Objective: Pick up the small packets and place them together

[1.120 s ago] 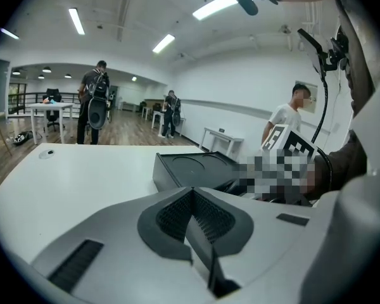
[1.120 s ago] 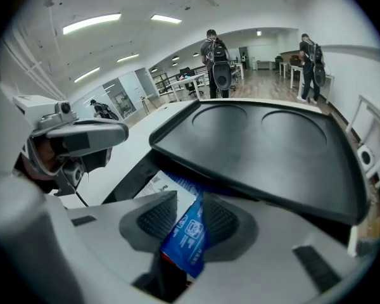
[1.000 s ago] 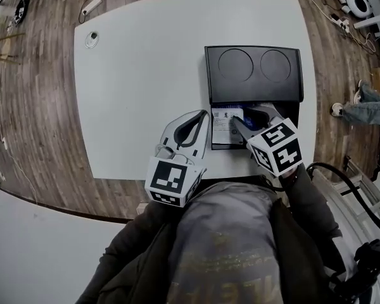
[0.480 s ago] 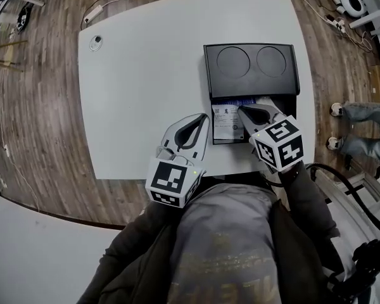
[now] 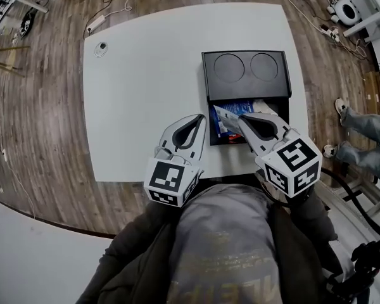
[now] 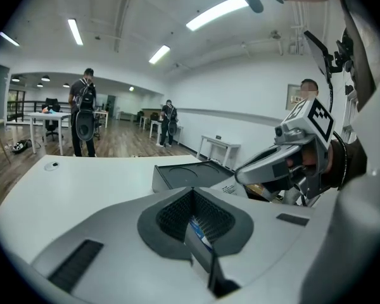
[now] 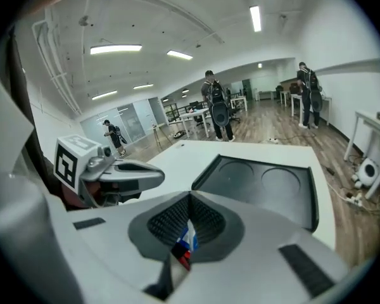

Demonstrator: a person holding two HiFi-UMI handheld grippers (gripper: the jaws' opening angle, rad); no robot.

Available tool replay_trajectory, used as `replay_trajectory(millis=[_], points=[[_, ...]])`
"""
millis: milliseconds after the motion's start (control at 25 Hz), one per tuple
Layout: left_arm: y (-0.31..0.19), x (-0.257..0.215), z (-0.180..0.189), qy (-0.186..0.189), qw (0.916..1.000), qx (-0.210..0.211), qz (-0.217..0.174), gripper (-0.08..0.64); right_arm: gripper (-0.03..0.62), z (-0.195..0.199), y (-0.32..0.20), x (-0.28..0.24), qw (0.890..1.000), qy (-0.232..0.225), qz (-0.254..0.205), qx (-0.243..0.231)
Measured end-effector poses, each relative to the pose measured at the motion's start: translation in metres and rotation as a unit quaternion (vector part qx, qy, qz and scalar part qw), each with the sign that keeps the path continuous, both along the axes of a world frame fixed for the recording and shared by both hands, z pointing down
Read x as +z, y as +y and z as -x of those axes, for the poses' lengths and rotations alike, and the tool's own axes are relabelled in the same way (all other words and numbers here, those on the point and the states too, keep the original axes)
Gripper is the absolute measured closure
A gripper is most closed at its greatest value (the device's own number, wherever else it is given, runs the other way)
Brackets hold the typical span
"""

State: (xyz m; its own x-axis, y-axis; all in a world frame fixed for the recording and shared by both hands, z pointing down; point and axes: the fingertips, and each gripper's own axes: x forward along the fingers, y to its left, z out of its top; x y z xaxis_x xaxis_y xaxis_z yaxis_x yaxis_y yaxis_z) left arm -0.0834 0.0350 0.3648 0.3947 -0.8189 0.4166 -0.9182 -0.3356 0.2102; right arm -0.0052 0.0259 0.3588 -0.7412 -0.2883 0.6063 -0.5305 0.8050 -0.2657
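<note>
A black tray (image 5: 244,75) with two round recesses stands on the white table (image 5: 145,94). Its near compartment holds several small packets (image 5: 223,130). My right gripper (image 5: 240,117) hangs above that compartment, shut on a white, blue and red packet (image 5: 227,111), which shows pinched between the jaws in the right gripper view (image 7: 186,244). My left gripper (image 5: 202,117) hovers just left of the tray, shut on a blue and white packet (image 6: 199,229). The two gripper tips are close together but apart.
A small round object (image 5: 101,45) lies at the table's far left corner. A person's legs (image 5: 362,130) are on the wooden floor to the right of the table. People (image 6: 83,114) stand far off in the room.
The right gripper's jaws closed on a packet inside the tray compartment, then rose with it. The left gripper has barely moved.
</note>
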Motion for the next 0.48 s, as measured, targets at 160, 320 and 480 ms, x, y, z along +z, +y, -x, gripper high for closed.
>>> replay_trajectory(millis=[160, 320, 480], points=[[-0.005, -0.013, 0.004, -0.001, 0.9999, -0.005, -0.014, 0.558, 0.588, 0.007, -0.009, -0.034, 0.999, -0.021, -0.023, -0.002], [-0.022, -0.026, 0.007, -0.003, 0.9993, -0.012, -0.035, 0.558, 0.588, 0.013, -0.036, -0.060, 0.998, -0.037, -0.054, -0.002], [-0.028, -0.026, 0.011, -0.007, 0.9991, -0.021, -0.037, 0.558, 0.588, 0.019, -0.055, -0.068, 0.997, -0.048, -0.060, -0.003]])
